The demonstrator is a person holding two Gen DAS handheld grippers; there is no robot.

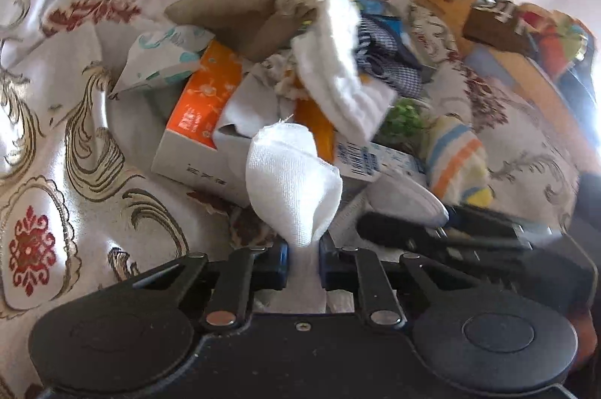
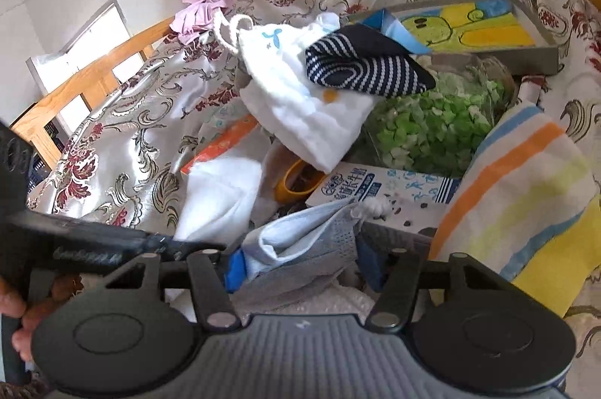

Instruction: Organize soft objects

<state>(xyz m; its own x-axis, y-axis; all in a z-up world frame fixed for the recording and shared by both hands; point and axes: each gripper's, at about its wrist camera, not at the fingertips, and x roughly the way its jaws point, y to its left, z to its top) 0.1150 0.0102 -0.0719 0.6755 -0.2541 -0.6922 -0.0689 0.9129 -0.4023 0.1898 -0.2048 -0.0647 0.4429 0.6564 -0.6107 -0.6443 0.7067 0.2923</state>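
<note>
My left gripper (image 1: 303, 265) is shut on a white gauze cloth (image 1: 291, 177) that bulges up above its fingers, held over a cluttered pile on the bed. My right gripper (image 2: 300, 265) is shut on a grey-blue face mask (image 2: 304, 241), whose white ear loop (image 2: 373, 207) hangs right. The pile holds a white drawstring pouch (image 2: 300, 98), a navy striped sock (image 2: 360, 62) on top of it, a striped towel (image 2: 522, 200) at right and white cloth (image 2: 221, 196) at left. The right gripper's arm (image 1: 450, 233) shows low right in the left wrist view.
An orange tissue box (image 1: 204, 98), a milk carton (image 2: 379, 192), a bag of green bits (image 2: 432, 124), a tan pouch (image 1: 244, 12) and a grey tray with a yellow drawing (image 2: 537, 53) lie among the cloths. A floral bedspread (image 1: 56, 143) covers the bed; a wooden chair (image 2: 86, 76) stands left.
</note>
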